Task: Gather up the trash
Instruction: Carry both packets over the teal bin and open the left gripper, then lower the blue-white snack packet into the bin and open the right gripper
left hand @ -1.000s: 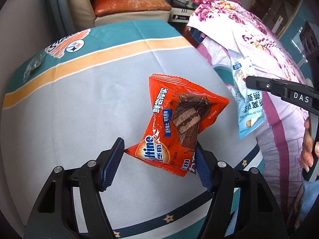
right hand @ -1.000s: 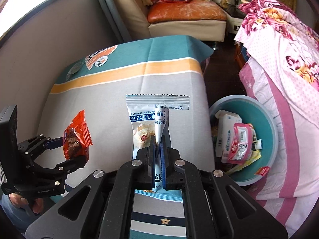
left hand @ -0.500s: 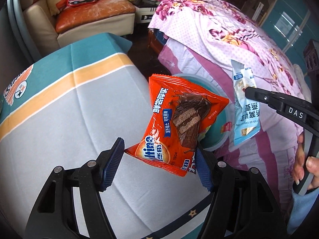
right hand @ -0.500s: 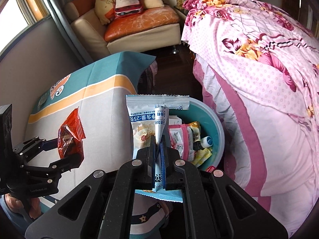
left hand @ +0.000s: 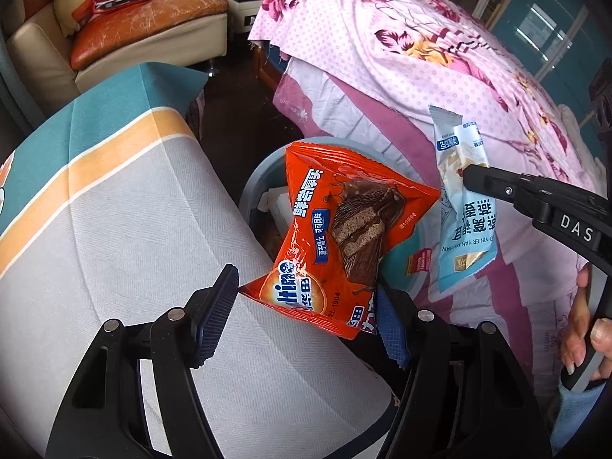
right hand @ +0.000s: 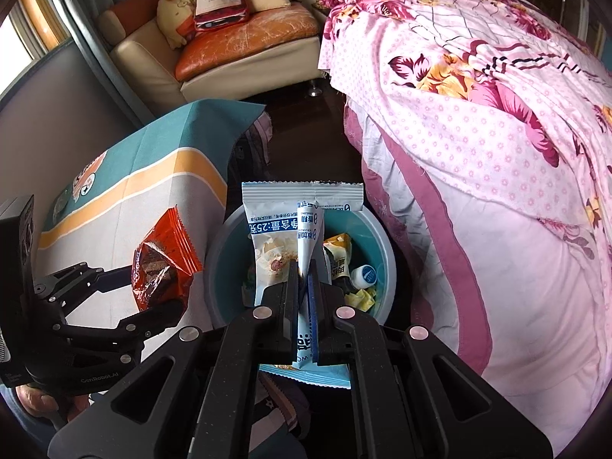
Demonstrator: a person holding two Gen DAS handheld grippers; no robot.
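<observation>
An orange chocolate-wafer wrapper (left hand: 344, 237) hangs in the air with my left gripper (left hand: 306, 290) shut on its lower corners, over the table's edge and the near rim of a teal basin (left hand: 260, 176). My right gripper (right hand: 304, 271) is shut on a pale blue snack wrapper (right hand: 283, 229), held upright directly above the basin (right hand: 386, 267). In the left wrist view the blue wrapper (left hand: 463, 222) hangs to the right of the orange one, pinched by the right gripper (left hand: 474, 176). The right wrist view shows the orange wrapper (right hand: 160, 260) and left gripper (right hand: 153, 290) at the left.
The basin sits on the floor between the table (left hand: 114, 229), draped in grey, orange and teal cloth, and a bed with a pink floral cover (left hand: 420, 57). Several wrappers and a bottle (right hand: 365, 275) lie inside it. A sofa (left hand: 153, 19) stands behind. A hand (left hand: 585, 329) grips the right handle.
Both grippers have swung from above the table toward the bed side, each keeping its wrapper. The basin has come under the blue wrapper and behind the orange one.
</observation>
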